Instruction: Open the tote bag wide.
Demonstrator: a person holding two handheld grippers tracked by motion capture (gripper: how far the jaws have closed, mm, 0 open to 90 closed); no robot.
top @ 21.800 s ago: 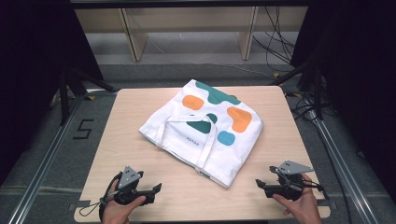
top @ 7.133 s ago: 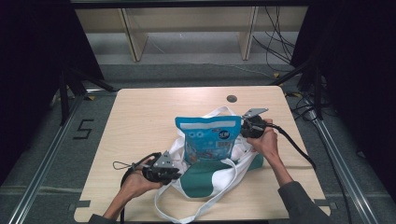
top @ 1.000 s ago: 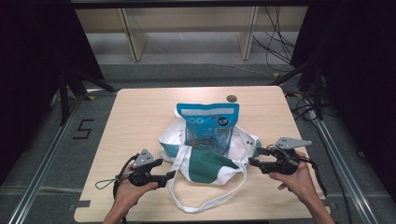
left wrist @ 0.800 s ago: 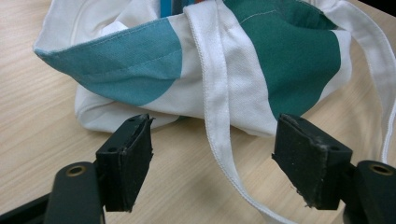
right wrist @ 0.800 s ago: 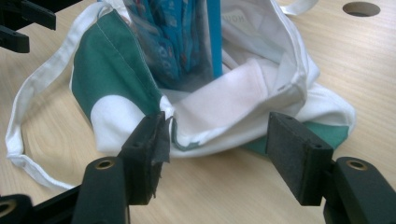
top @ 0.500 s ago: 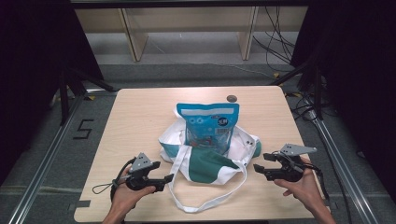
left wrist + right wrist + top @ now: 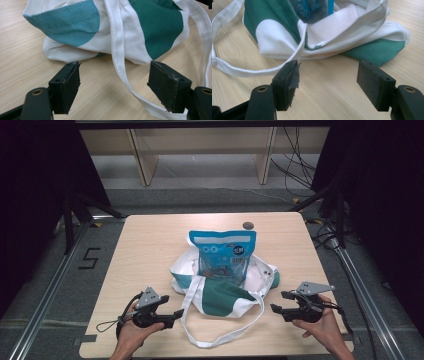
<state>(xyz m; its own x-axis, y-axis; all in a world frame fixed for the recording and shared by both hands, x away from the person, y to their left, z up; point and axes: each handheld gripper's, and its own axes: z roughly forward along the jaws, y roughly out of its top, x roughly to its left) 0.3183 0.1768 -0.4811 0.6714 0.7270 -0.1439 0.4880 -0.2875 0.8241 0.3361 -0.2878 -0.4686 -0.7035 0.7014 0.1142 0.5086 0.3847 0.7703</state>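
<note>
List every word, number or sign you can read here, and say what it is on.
"5": black mark on the grey floor left of the table.
Print on the blue snack pouch standing in the tote bag: too blurred to read.
Nothing else legible.

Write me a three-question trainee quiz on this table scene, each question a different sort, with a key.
1. True or false: the blue plastic snack pouch lies flat on the bare table beside the bag.
2. Multiple choice: the left gripper is A) shut on the white fabric strap, B) open, with that strap running between its jaws, C) shut on nothing.
3. Fill in: the small dark round object sits on the light wooden table near its ____ edge.

Key
1. False: it sits partly inside the white and green cloth tote bag.
2. B
3. Far, beyond the pouch.
</note>
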